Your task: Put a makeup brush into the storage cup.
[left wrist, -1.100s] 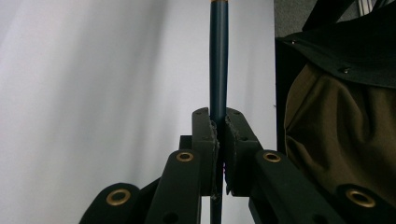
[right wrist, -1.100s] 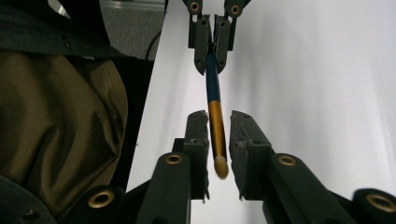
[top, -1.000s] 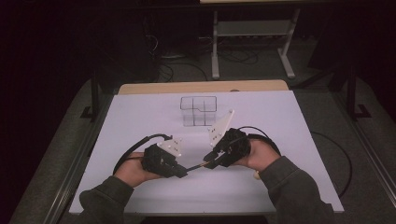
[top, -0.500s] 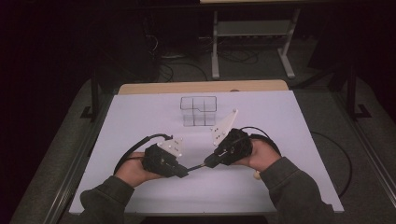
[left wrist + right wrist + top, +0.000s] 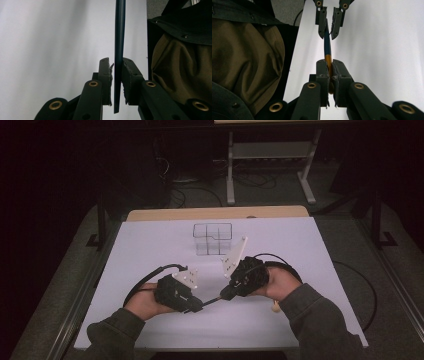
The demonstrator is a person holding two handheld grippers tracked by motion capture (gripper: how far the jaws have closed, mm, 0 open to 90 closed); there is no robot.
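At the near middle of the white table [image 5: 310, 250], a pen [image 5: 212, 300] is hanging level between the two grippers, just above the sheet. Its long axis is running left to right, tilting slightly toward the far side at its right end.

The right gripper [image 5: 224, 296] is clamping the pen's yellow-orange end; in the right gripper view its jaws [image 5: 329, 63] are pressing flat on both sides of that end, with the tip poking out behind the pads. The left gripper [image 5: 198, 306] is sitting around the dark blue end. Its jaws have just been opening, and the pen is standing between them: in the left gripper view [image 5: 116, 62] a thin sliver of light is showing beside the barrel [image 5: 119, 37], so the pads seem to be no longer pinching it. The right gripper is therefore carrying the pen alone, and any coming move is turning on that hand; the left one is lying straight off the pen's left tip and would be pulling away along the axis.

The pen is looking slim, round, smooth and hard, likely plastic, dark blue changing to yellow-orange. The pads are looking rubbery, with frayed edges. Toward the far side, a clear divided box [image 5: 213, 239] is standing well apart from both grippers.
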